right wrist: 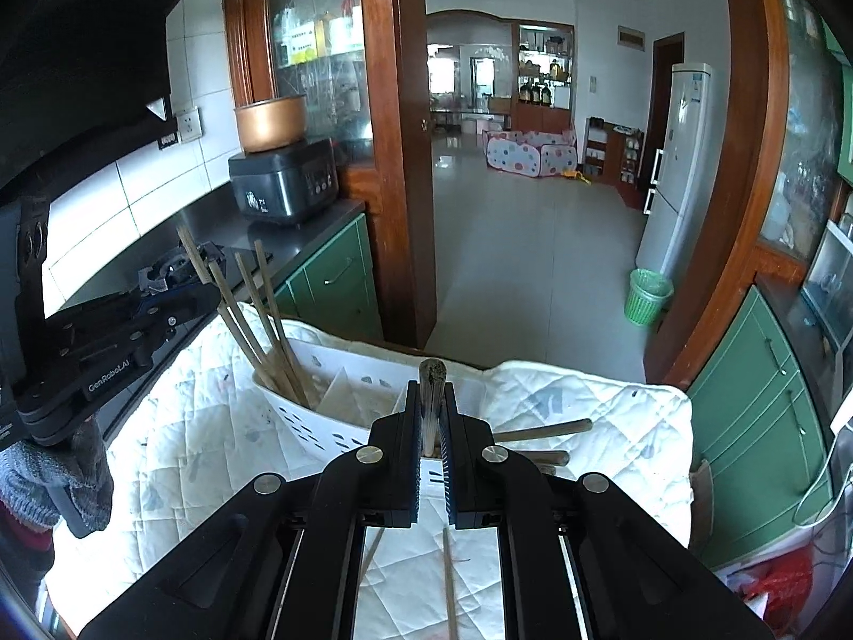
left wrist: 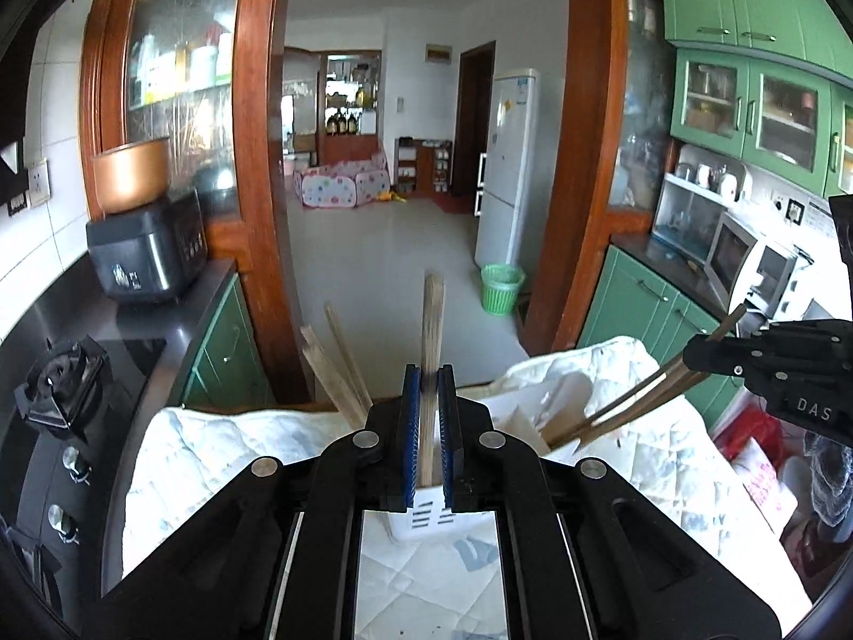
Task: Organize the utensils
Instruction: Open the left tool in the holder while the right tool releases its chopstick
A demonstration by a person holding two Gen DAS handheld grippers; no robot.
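On the quilted cloth [right wrist: 560, 416] stands my white caddy [right wrist: 298, 421]. My left tool [left wrist: 429, 389] clamps pale chopsticks [left wrist: 432, 330] above it; my right tool [right wrist: 429, 405] grips dark chopsticks [right wrist: 432, 373] there.

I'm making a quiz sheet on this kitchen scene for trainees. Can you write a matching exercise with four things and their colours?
Things:
1. wastebasket
2. fridge
3. chopstick holder
4. rice cooker

Colours:
A. black
B. white, with dark slots
C. light green
D. plain white

Pairs: 1-C, 2-D, 3-B, 4-A
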